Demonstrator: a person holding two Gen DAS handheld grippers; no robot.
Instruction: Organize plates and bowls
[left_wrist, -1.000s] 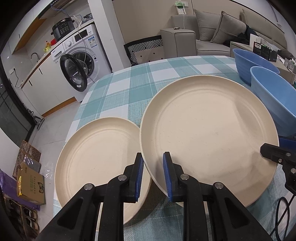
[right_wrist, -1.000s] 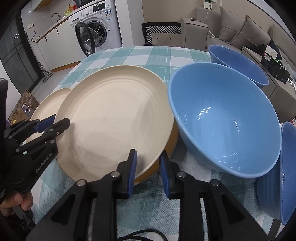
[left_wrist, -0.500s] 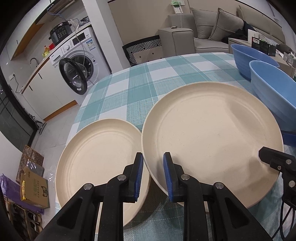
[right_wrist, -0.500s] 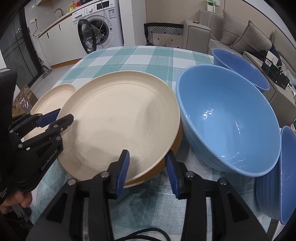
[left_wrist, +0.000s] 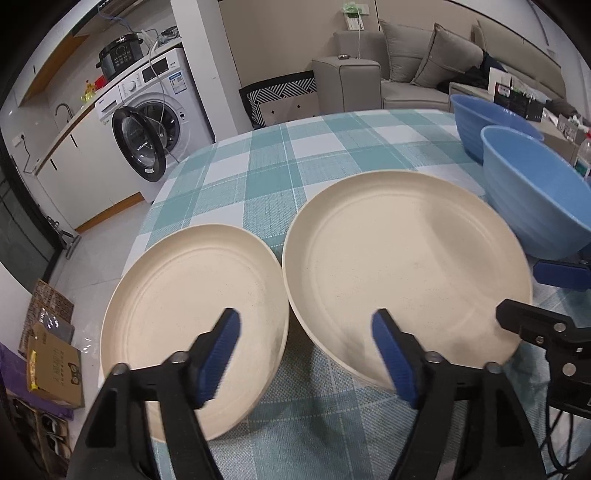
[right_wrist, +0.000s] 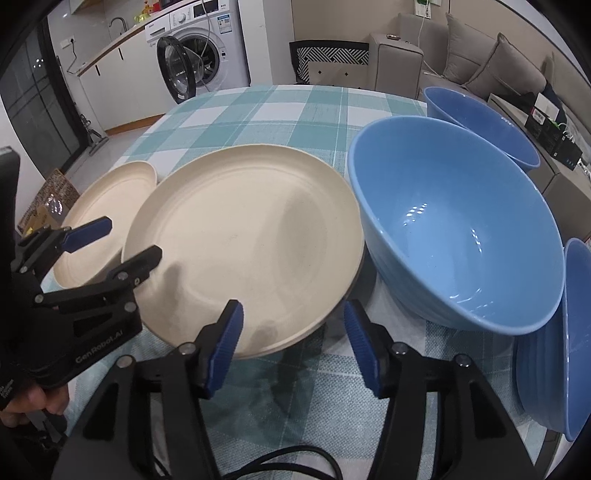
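- Both grippers have spread their jaws since a second ago, when each pinched the big plate's (left_wrist: 402, 266) near rim; the left gripper (left_wrist: 306, 354) and right gripper (right_wrist: 293, 339) now gape empty.
- Big plate sits on the table (left_wrist: 295, 155), touching the small plate (left_wrist: 192, 306) on its left; a blue bowl (right_wrist: 454, 236) stands just right.
- Stacking judged next: grip a rim squarely, lift level, and keep clear of the bowl.

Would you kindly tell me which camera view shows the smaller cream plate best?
The left wrist view: the smaller cream plate fills the lower left, nearly whole, behind one finger of the left gripper. The right wrist view shows it small, partly behind the larger plate.
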